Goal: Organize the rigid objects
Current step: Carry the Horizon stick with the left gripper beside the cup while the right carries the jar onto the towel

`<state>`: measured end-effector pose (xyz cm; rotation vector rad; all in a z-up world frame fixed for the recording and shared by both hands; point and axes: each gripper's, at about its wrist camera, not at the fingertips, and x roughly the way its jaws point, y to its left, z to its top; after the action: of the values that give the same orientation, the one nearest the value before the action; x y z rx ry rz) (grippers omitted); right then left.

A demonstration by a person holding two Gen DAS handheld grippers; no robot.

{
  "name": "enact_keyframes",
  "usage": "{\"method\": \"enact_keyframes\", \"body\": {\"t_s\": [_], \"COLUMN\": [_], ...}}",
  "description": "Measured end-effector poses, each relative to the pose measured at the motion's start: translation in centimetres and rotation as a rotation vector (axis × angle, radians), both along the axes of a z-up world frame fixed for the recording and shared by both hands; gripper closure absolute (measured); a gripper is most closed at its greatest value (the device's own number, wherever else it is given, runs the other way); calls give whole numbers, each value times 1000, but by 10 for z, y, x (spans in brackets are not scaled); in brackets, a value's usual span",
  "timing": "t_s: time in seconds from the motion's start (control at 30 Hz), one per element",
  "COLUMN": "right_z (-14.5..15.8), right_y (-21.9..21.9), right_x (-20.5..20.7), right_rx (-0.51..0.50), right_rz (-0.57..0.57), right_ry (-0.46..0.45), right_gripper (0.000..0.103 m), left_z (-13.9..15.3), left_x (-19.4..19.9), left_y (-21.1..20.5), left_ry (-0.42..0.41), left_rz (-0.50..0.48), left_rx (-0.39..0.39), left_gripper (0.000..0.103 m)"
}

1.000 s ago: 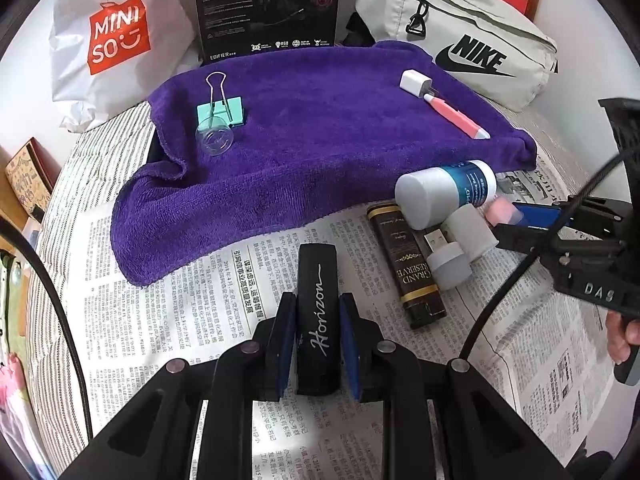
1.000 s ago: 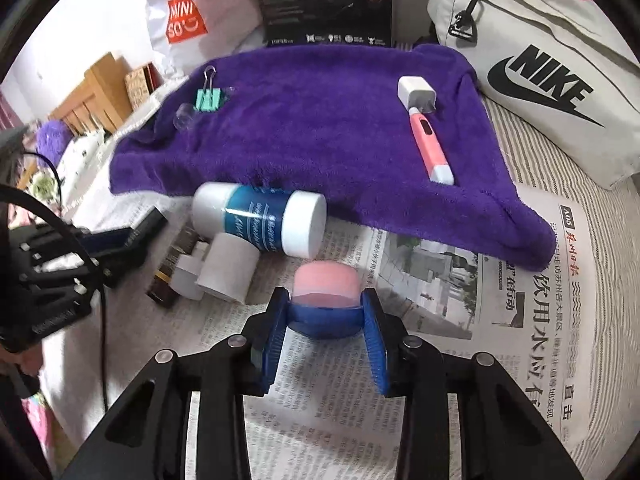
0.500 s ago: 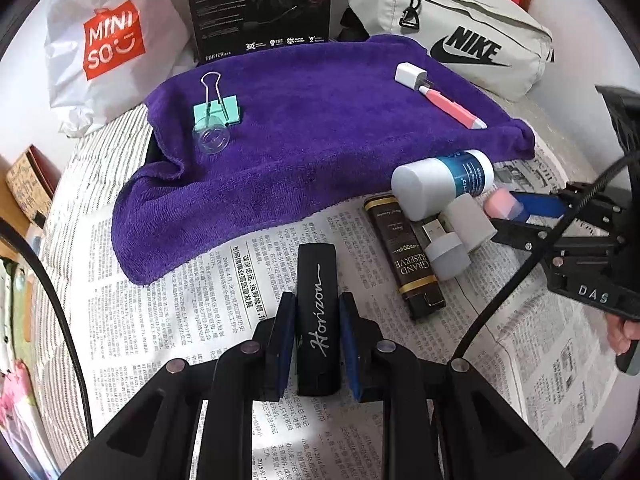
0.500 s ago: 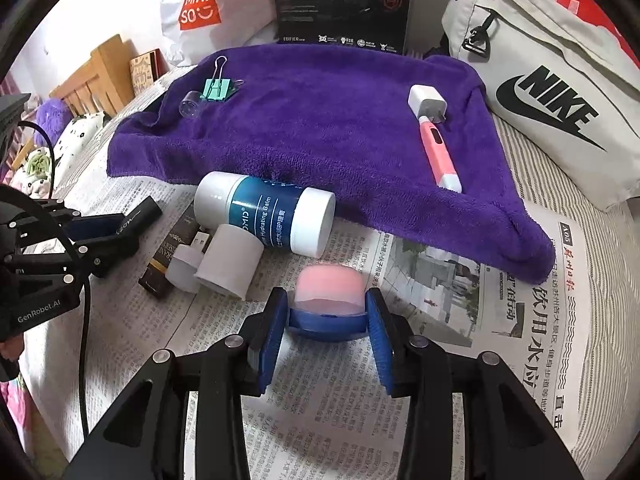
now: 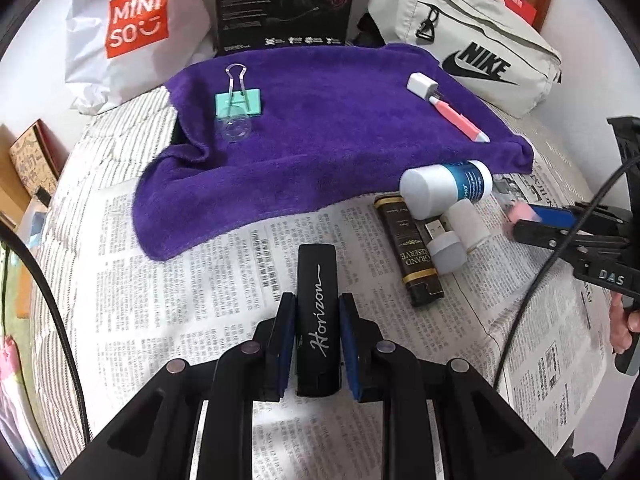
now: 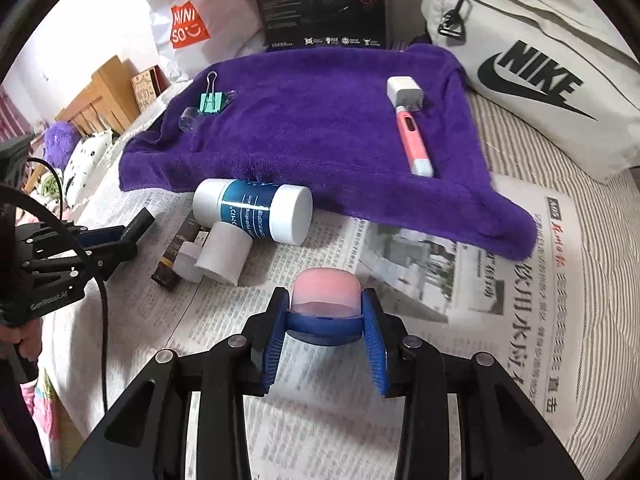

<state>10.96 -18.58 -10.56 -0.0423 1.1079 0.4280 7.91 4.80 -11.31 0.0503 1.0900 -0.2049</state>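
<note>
My left gripper (image 5: 317,308) is shut on a black "Horizon" case (image 5: 318,312) above the newspaper; it also shows in the right wrist view (image 6: 132,228). My right gripper (image 6: 325,304) is shut on a pink-and-blue jar (image 6: 324,298), also seen at the right of the left wrist view (image 5: 520,216). A purple towel (image 5: 320,140) holds a teal binder clip (image 5: 239,102), a clear small vial (image 5: 234,130), a white charger (image 5: 421,85) and a pink pen (image 5: 456,118). A white-and-blue bottle (image 6: 252,210), a brown box (image 5: 408,248), a white tube (image 6: 224,254) and a USB light (image 5: 442,246) lie on the newspaper.
A Miniso bag (image 5: 132,28), a black box (image 5: 284,4) and a Nike bag (image 5: 472,48) stand behind the towel. Newspaper (image 6: 520,300) covers the striped bed. A wooden headboard (image 6: 100,100) is at the left.
Both grippers have lifted and pulled back a little with their objects still held. The things on the towel and newspaper have not moved.
</note>
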Motion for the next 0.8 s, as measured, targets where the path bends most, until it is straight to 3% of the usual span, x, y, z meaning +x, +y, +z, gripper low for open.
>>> {"method": "enact_keyframes", "body": {"t_s": [0.4, 0.8], "right_z": [15, 47], "right_y": [-8, -13], "right_x": [-2, 21], "right_rx": [23, 30], "right_rz": [7, -9], "right_ry": [4, -65], "right_gripper": [66, 66], "left_z": [21, 50], "left_x": [0, 29], "left_y": [10, 22], "left_ry": [-29, -76], "left_rz": [3, 0], "left_rx": [-25, -33], "left_gripper": [82, 82]}}
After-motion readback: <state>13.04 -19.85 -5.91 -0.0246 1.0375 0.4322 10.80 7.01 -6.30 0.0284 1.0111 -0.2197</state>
